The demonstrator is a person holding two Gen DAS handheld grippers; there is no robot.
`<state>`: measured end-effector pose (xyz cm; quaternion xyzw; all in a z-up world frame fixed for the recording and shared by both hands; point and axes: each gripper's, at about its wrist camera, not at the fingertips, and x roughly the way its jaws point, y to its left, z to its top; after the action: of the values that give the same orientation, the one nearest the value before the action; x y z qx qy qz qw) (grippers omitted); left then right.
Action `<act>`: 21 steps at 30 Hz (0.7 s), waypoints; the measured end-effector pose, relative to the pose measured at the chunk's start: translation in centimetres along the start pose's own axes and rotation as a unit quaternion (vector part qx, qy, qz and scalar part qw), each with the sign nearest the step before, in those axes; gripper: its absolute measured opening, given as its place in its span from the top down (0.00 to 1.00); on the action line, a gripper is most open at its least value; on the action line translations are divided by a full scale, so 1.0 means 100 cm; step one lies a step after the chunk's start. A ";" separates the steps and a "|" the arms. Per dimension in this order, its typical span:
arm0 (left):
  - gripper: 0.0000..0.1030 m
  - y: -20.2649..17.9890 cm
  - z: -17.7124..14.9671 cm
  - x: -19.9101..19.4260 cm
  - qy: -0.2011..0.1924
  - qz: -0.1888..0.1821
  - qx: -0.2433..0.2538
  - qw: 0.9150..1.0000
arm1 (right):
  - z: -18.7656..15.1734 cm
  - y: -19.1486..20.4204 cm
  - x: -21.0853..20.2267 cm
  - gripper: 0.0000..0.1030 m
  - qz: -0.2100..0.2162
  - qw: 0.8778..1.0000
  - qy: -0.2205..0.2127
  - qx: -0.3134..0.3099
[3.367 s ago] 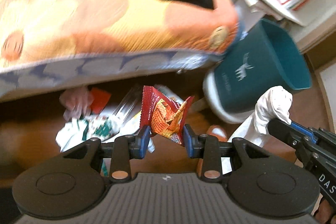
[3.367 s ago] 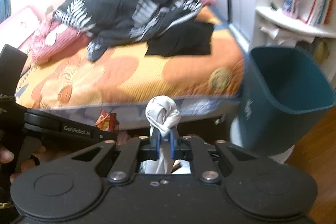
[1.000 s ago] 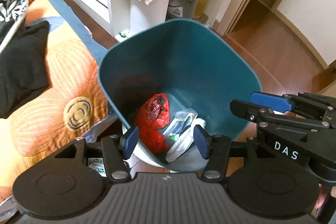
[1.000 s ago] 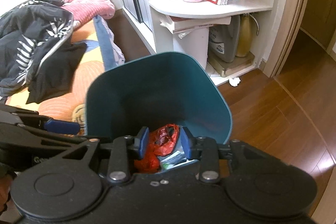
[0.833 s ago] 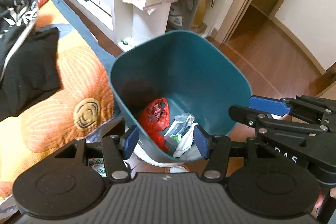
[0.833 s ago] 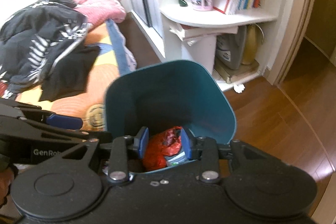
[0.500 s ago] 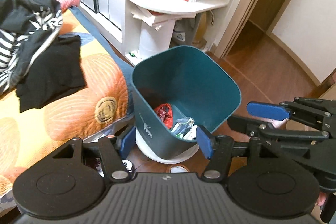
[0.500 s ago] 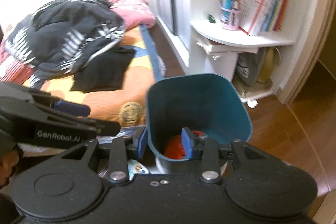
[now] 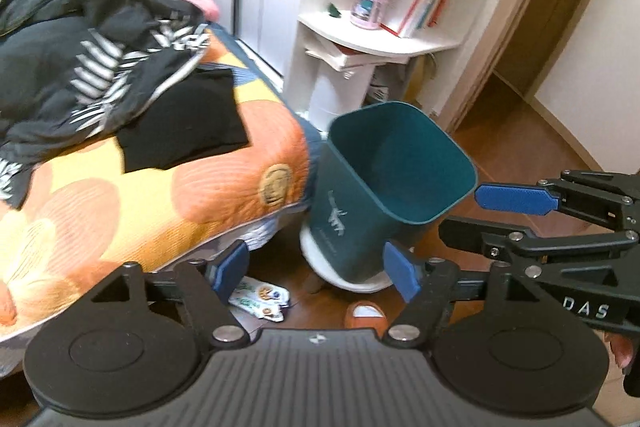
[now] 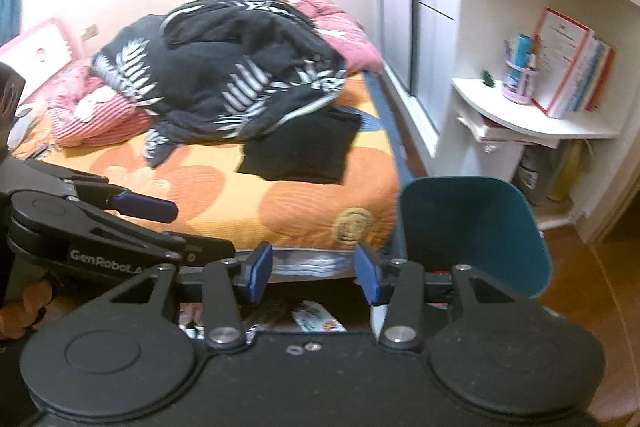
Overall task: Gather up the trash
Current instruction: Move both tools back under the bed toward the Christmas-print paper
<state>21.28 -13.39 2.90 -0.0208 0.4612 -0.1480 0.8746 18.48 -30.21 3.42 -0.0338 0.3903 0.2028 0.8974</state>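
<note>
A teal waste bin [image 9: 384,187] stands on the wooden floor by the corner of the bed; it also shows in the right wrist view [image 10: 472,227]. Its contents are hidden from here. A white printed wrapper [image 9: 260,297] lies on the floor under the bed edge, and it also shows in the right wrist view [image 10: 316,319]. My left gripper [image 9: 316,267] is open and empty, held back from the bin. My right gripper [image 10: 314,273] is open and empty, level with the bed edge. Each gripper shows in the other's view.
The bed with an orange flowered cover [image 9: 140,195] fills the left, with dark clothes [image 10: 240,67] piled on it. A white corner shelf [image 9: 380,43] with books and a pen cup stands behind the bin. A doorway [image 9: 540,27] opens at the right.
Both grippers have pulled up and back from over the bin. The red wrapper and white tissue they held earlier are no longer in the jaws, and the bin's inside is out of sight.
</note>
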 end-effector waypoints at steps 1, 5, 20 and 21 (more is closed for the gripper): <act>0.23 0.007 -0.005 -0.006 -0.004 0.003 -0.005 1.000 | 0.000 0.006 0.001 0.54 0.004 1.000 0.000 -0.002; 0.21 0.036 -0.023 -0.023 -0.010 0.018 -0.027 0.999 | -0.004 0.029 0.008 0.53 0.022 1.000 0.007 -0.009; 0.05 0.148 -0.099 -0.007 0.012 0.059 -0.141 0.988 | -0.036 0.096 0.094 0.52 0.068 0.994 0.076 -0.030; 0.05 0.156 -0.104 0.000 0.018 0.064 -0.147 0.987 | -0.039 0.097 0.103 0.52 0.069 0.994 0.081 -0.030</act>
<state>16.54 2.54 -5.78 -0.1168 0.4944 -0.0221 0.8611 18.34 -18.71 -5.72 -0.0497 0.4573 0.2728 0.8450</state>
